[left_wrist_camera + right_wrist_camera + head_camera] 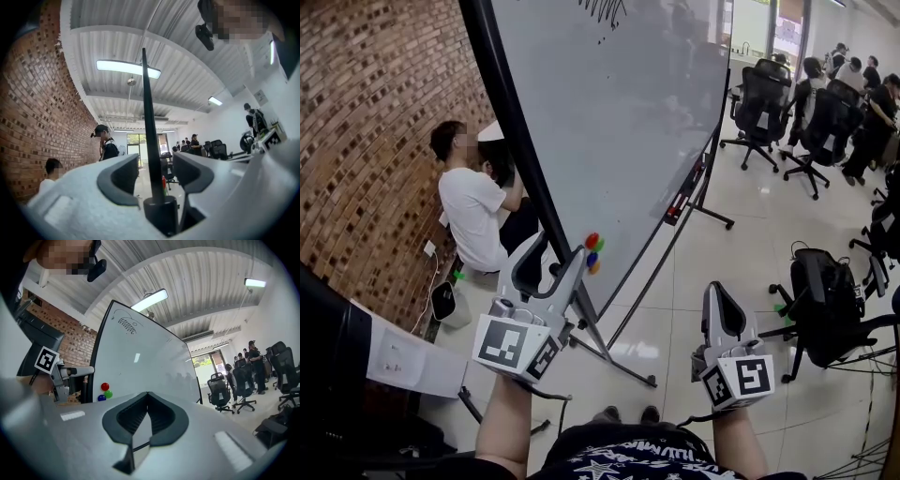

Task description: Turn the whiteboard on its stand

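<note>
The whiteboard [619, 122] stands tilted on its wheeled stand [623, 361], with coloured magnets [592, 253] near its lower corner. My left gripper [548, 267] is open around the board's black side frame [520, 150]. In the left gripper view the board's edge [149, 140] rises between the two fingers with a gap on each side of my left gripper [157, 176]. My right gripper [722, 305] hangs to the right of the stand, shut and empty. Its own view shows its tips [147, 397] touching, the board's face [150, 357] and the magnets [105, 390] beyond.
A person in a white shirt [473, 206] sits by the brick wall [366, 141] behind the board's left edge. Office chairs [769, 94] and several people are at the back right. A black chair with a backpack [825, 300] stands near my right gripper. A marker tray [684, 192] hangs on the board.
</note>
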